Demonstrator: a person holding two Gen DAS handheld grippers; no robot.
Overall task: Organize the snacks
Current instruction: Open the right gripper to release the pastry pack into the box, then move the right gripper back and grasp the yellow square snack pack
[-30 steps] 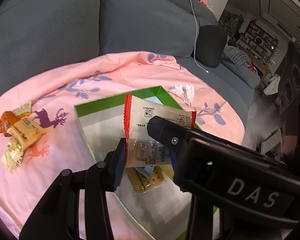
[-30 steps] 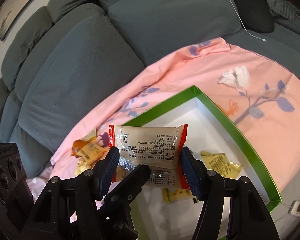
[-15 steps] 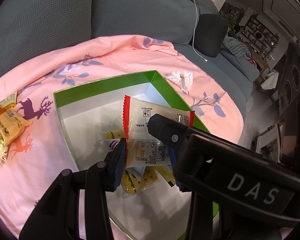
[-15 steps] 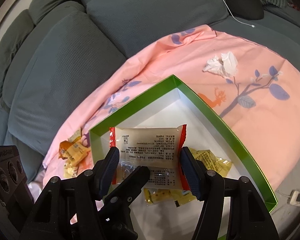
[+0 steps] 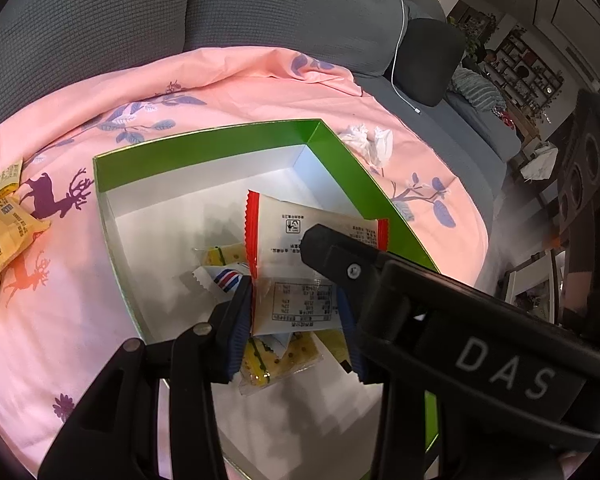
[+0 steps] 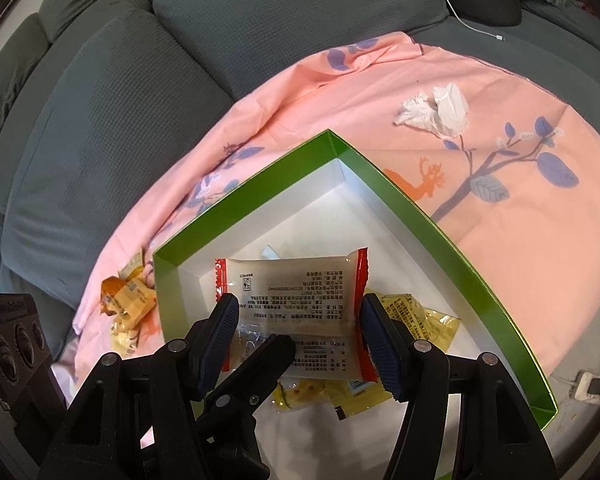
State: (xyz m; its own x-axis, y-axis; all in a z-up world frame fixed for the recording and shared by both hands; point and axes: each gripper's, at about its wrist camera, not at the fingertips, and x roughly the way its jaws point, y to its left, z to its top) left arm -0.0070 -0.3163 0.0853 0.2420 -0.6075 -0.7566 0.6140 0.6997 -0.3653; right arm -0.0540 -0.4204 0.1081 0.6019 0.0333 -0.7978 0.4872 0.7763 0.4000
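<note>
Both grippers, left (image 5: 296, 300) and right (image 6: 298, 338), part-open, jaws clamped across one red-edged snack packet (image 6: 296, 300), poised above green box (image 6: 440, 224) for drop-in.

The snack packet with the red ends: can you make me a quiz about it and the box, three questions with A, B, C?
1. Where is the snack packet?
A. on the sofa
B. over the green box
C. under the tissue

2. What colour is the cloth under the box?
A. pink
B. blue
C. white

3. How is the packet held?
A. lying loose
B. by one gripper only
C. by the left gripper and the right gripper together

Answers:
1 B, the packet hangs above the box's white floor, over the yellow snack packets lying there.
2 A, the cloth around the box is pink with printed leaves and deer.
3 C, each wrist view shows its own gripper's pads pressed on the packet's sides.
</note>
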